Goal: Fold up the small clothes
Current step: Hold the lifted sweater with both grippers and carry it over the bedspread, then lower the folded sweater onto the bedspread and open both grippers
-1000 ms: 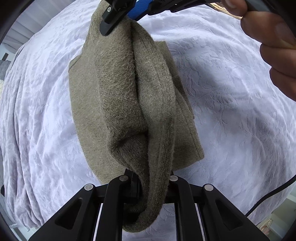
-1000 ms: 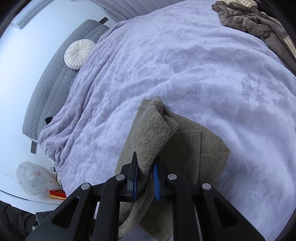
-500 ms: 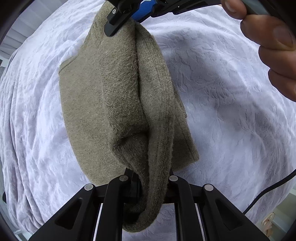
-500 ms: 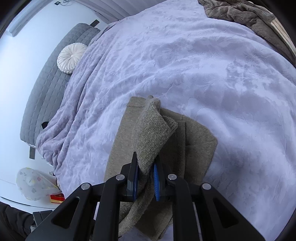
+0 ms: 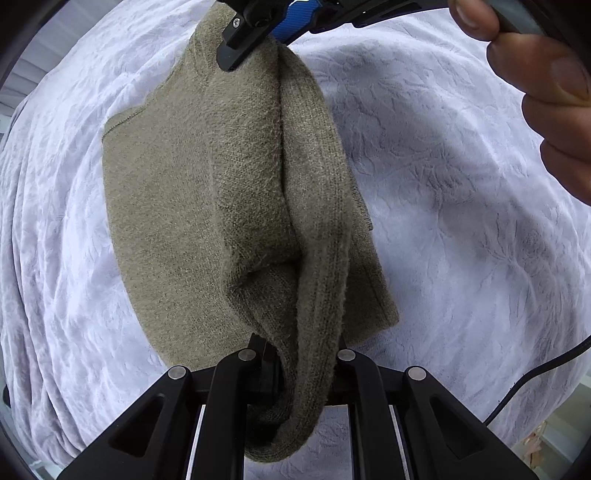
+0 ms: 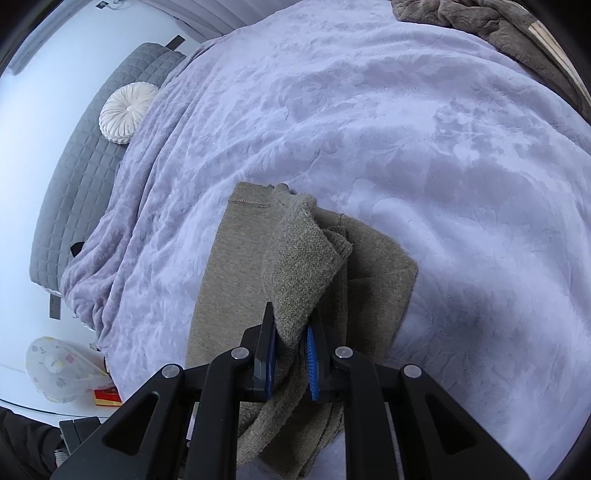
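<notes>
An olive-green knitted garment lies partly on a pale lilac embossed bedspread, its upper fold lifted in a ridge between the two tools. The left gripper pinches one end of that ridge; the right gripper, with blue pads, pinches the other end. A person's hand grips the right tool. Farther off sit a round white pleated cushion and a brown fuzzy blanket.
</notes>
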Available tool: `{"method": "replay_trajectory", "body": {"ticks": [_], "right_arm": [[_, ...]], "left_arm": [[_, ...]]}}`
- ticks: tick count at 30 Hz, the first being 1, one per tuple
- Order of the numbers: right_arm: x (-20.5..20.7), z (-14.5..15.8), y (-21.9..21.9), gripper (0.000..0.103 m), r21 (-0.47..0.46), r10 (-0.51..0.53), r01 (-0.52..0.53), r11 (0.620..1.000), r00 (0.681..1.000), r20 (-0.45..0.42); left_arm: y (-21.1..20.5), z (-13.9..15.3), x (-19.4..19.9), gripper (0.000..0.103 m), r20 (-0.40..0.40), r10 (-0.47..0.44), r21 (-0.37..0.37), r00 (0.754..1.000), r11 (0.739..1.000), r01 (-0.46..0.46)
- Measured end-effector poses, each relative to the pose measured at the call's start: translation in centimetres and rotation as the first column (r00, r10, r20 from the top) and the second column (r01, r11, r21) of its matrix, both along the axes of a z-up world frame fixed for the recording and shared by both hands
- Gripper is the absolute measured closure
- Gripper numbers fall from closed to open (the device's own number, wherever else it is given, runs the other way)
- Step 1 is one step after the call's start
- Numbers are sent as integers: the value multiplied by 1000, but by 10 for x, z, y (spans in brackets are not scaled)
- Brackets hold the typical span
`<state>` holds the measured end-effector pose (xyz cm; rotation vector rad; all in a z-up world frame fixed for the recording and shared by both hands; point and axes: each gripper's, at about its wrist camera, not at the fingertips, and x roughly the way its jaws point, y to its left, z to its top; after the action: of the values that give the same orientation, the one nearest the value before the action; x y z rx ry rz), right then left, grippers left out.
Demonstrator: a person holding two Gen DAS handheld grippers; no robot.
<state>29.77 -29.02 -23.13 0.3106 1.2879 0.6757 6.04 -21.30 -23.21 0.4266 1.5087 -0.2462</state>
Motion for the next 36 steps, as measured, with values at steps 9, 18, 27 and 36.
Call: {"method": "replay_trajectory", "body": {"ticks": [9, 18, 27, 36], "right_arm": [[3, -11, 0, 88, -21, -5, 4, 1000, 1000, -8], [3, -38, -12, 88, -60, -48, 45, 997, 997, -53], [10, -50, -4, 87, -121, -53, 44, 992, 996, -68], [-3, -4, -45, 67, -34, -213, 212, 977, 977, -31]], "left_arm": [[0, -6, 5, 90, -15, 1, -2, 1000, 1000, -1], [13, -14, 17, 90, -77, 36, -73, 996, 996, -42], [51, -11, 32, 55, -166, 116, -240, 979, 959, -154], [108, 28, 23, 19, -131, 136, -385, 982, 906, -177]]}}
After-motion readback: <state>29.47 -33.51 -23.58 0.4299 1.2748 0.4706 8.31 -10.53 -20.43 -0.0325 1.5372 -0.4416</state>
